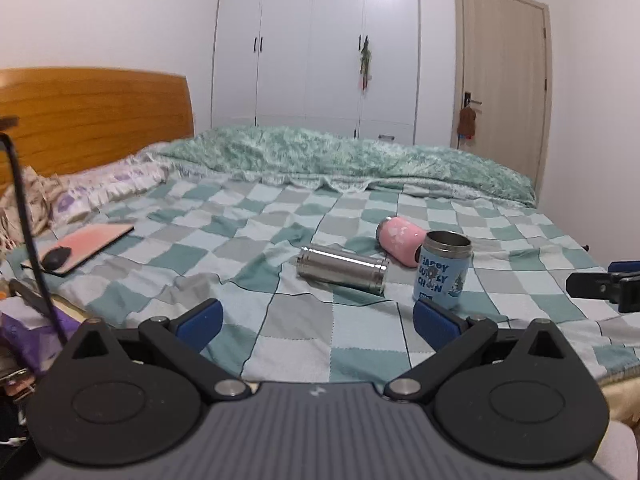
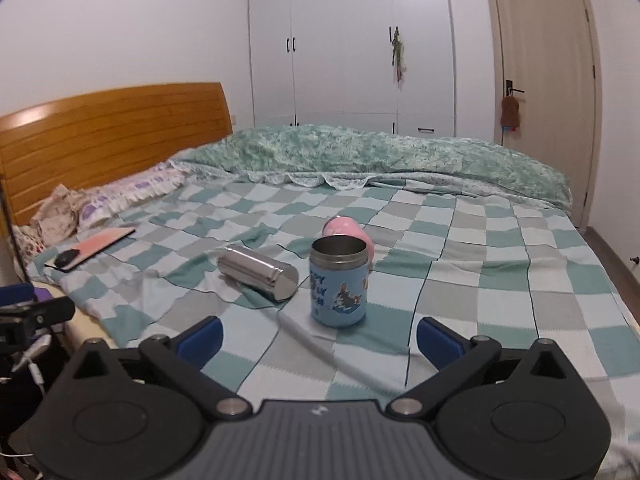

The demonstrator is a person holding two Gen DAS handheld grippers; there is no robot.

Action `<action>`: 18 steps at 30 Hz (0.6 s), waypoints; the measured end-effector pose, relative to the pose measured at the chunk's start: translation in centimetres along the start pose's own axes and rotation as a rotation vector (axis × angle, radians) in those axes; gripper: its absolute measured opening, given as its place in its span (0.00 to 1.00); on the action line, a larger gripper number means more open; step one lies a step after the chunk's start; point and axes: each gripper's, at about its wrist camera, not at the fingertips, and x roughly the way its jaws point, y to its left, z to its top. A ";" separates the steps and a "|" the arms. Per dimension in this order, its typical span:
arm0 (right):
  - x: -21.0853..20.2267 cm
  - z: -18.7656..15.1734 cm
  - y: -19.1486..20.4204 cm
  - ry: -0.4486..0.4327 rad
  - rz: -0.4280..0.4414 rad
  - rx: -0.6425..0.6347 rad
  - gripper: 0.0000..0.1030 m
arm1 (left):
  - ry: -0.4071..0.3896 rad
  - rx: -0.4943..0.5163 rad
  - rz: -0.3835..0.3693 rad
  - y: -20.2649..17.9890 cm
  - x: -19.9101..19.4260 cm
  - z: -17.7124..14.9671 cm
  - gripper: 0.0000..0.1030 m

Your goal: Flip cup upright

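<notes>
Ahead of left gripper (image 1: 316, 326): bare checked bedsheet (image 1: 296, 344) between the wide-apart fingers, nothing standing on it up to the steel cup (image 1: 342, 269), which lies on its side.
Just past its right finger: upright blue cup (image 1: 443, 270), close to the pad.
Behind the blue cup: pink cup (image 1: 401, 239) lying down, touching or nearly so.
Ahead of right gripper (image 2: 320, 340): blue cup (image 2: 339, 282) stands dead centre; steel cup (image 2: 258, 271) to its left, with a narrow gap.
Right of that: open sheet.

Soft indoor light, wardrobe (image 1: 320, 40) glare, fisheye-bent edges, slight blur
</notes>
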 end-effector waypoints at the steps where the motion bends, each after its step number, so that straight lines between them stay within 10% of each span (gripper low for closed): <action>1: -1.0 -0.4 0.2 -0.017 0.001 -0.004 1.00 | -0.018 0.012 -0.003 -0.1 -0.9 -0.3 1.00; 18: -11.7 -6.1 5.3 -0.129 0.018 -0.009 1.00 | -0.075 0.039 0.024 -1.4 -9.6 -4.4 1.00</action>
